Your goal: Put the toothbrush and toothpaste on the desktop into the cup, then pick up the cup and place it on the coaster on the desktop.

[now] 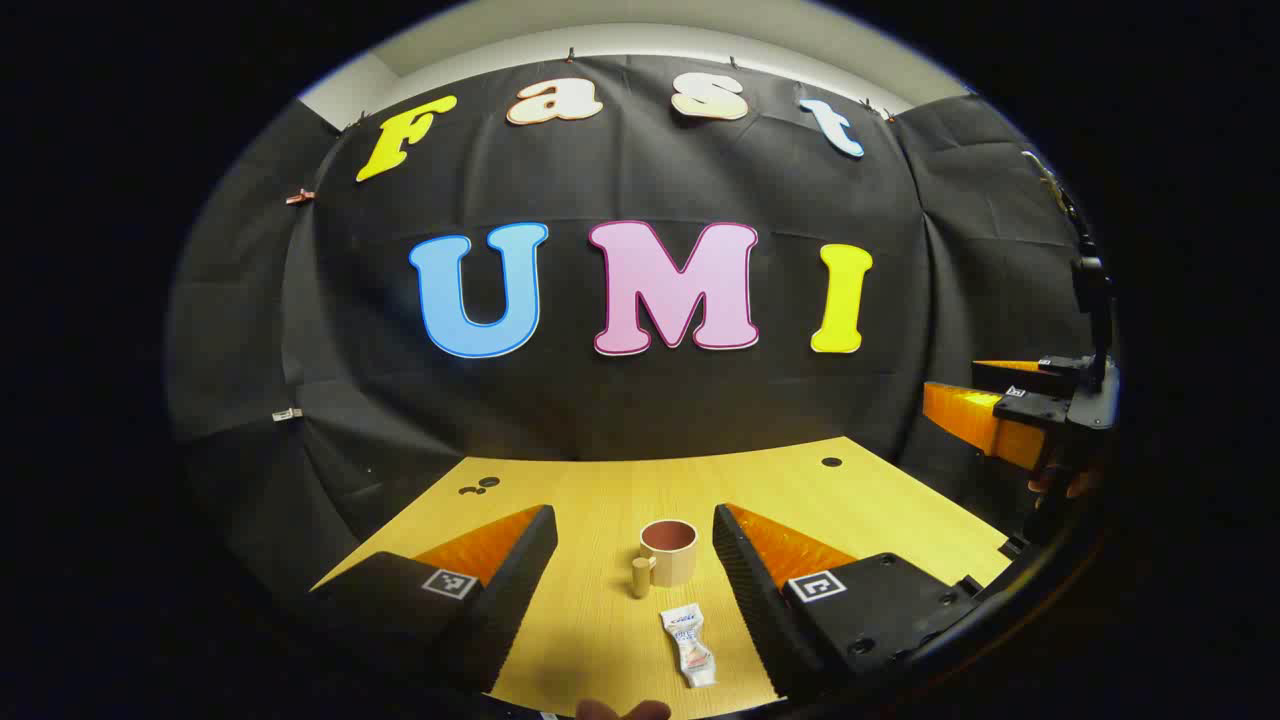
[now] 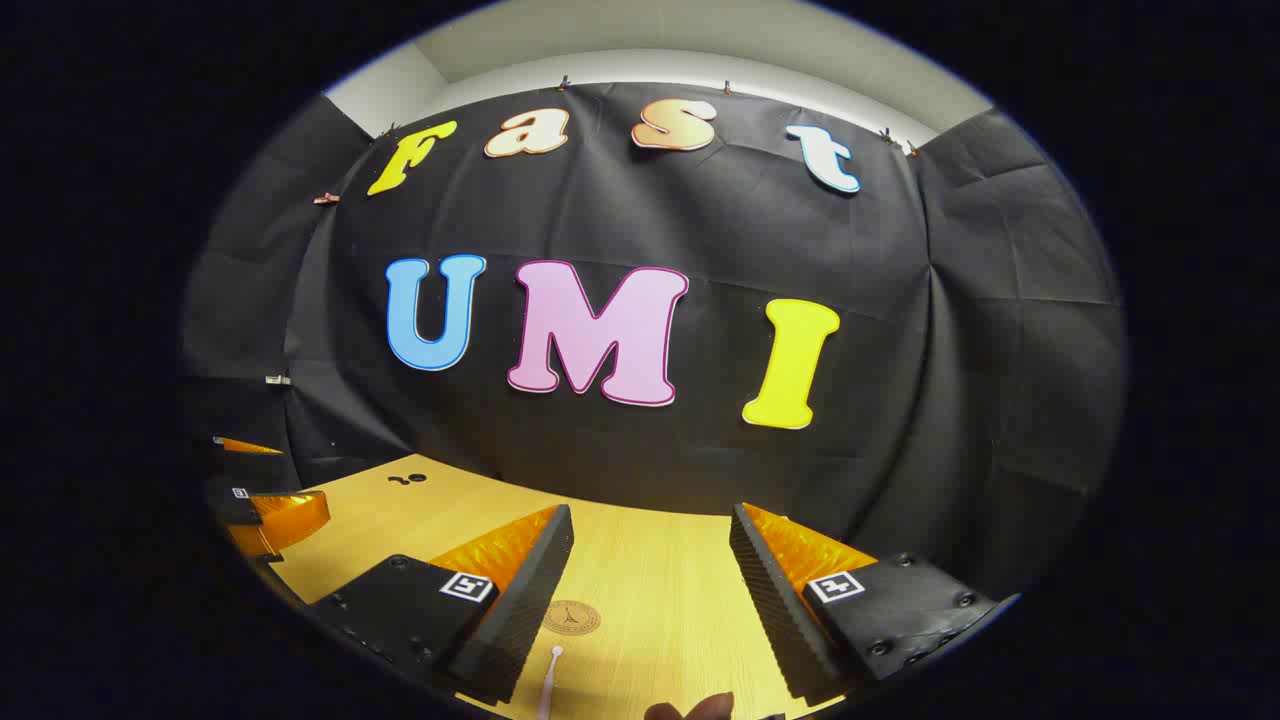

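In the left gripper view a tan cup [image 1: 672,552] with a reddish inside and a side handle stands upright on the wooden desktop [image 1: 600,480]. A white toothpaste tube [image 1: 690,648] lies in front of it. My left gripper [image 1: 634,530] is open above them, one finger on each side. The right gripper [image 1: 985,400] hangs at that view's right edge. In the right gripper view a round tan coaster [image 2: 571,618] lies on the desktop, with the white toothbrush [image 2: 549,680] just in front of it. My right gripper [image 2: 650,550] is open, and the left gripper [image 2: 265,505] appears at the far left.
The black booth cloth closes off the back and sides of the desktop. Small dark holes [image 1: 480,487] mark the desktop's far left, and another hole [image 1: 831,462] the far right. A fingertip [image 1: 625,710] shows at the bottom of the left gripper view.
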Action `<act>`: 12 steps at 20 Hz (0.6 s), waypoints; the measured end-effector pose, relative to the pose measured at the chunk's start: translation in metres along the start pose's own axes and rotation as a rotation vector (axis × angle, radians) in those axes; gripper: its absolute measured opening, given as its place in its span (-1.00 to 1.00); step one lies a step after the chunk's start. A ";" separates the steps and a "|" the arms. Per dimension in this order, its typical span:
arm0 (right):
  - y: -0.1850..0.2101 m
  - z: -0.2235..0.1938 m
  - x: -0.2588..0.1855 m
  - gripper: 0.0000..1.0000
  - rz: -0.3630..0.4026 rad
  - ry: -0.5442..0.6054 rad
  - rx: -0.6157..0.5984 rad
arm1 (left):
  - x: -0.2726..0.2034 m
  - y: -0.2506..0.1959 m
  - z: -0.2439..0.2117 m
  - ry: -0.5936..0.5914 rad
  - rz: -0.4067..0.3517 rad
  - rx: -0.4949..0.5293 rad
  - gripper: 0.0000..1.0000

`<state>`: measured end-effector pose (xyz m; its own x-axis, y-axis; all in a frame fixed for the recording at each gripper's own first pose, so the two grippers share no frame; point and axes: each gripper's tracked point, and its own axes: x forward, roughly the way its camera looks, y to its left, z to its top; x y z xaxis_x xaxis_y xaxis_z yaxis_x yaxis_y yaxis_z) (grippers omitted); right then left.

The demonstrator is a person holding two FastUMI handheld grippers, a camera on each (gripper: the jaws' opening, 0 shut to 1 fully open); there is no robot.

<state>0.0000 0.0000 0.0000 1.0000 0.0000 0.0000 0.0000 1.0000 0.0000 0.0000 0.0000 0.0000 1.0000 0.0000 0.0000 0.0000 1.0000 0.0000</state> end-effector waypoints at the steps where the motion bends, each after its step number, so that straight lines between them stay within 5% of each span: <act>1: 0.000 -0.002 0.002 0.94 0.001 0.003 0.002 | 0.001 0.000 0.001 0.003 0.002 0.000 0.94; 12: -0.006 -0.007 0.013 0.94 0.009 0.015 -0.001 | 0.014 -0.010 -0.003 0.019 -0.003 -0.002 0.94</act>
<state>0.0132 -0.0055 -0.0067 0.9999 0.0088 -0.0148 -0.0088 1.0000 -0.0006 0.0136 -0.0099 -0.0030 0.9998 -0.0026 -0.0186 0.0026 1.0000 -0.0019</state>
